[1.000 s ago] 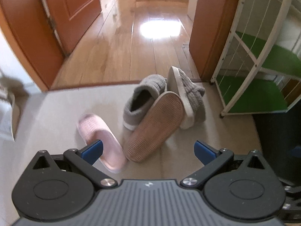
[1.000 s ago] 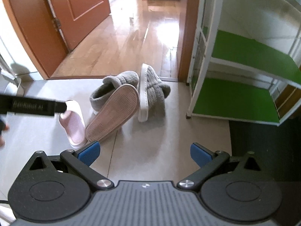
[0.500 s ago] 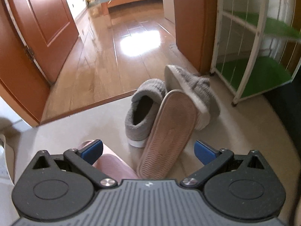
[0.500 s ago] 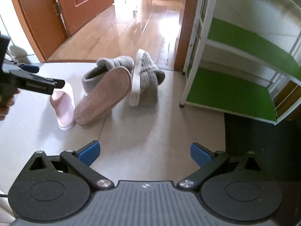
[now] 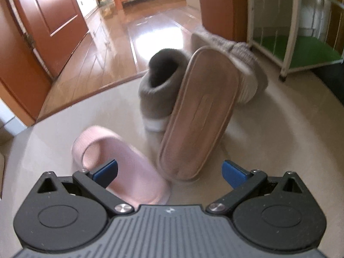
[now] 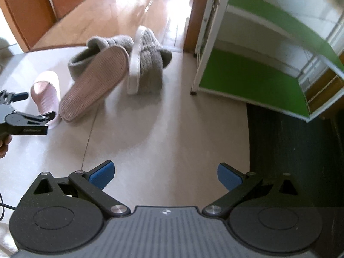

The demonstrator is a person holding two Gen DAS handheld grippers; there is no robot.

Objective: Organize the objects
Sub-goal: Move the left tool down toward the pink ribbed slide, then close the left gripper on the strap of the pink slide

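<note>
Two pink slippers and two grey fuzzy slippers lie on the tiled floor. One pink slipper (image 5: pixel 120 163) lies upright under my open left gripper (image 5: pixel 169 172), its heel between the fingers. The other pink slipper (image 5: pixel 200 116) lies sole up, leaning on a grey slipper (image 5: pixel 161 86). The second grey slipper (image 5: pixel 243 60) lies on its side behind. My right gripper (image 6: pixel 164 175) is open and empty over bare floor. In the right wrist view I see the left gripper (image 6: pixel 32 105) at the upright pink slipper (image 6: pixel 46 94), the sole-up slipper (image 6: pixel 96 81) and grey slippers (image 6: pixel 148 64).
A white shoe rack with green shelves (image 6: pixel 258 77) stands to the right, also in the left wrist view (image 5: pixel 301 49). A dark mat (image 6: pixel 296 161) lies in front of it. A brown door (image 5: pixel 53 21) and wooden floor lie beyond the doorway.
My left gripper has dropped low and moved up to the upright pink slipper. My right gripper has drifted back and tilted, so the slippers sit further left in its view.
</note>
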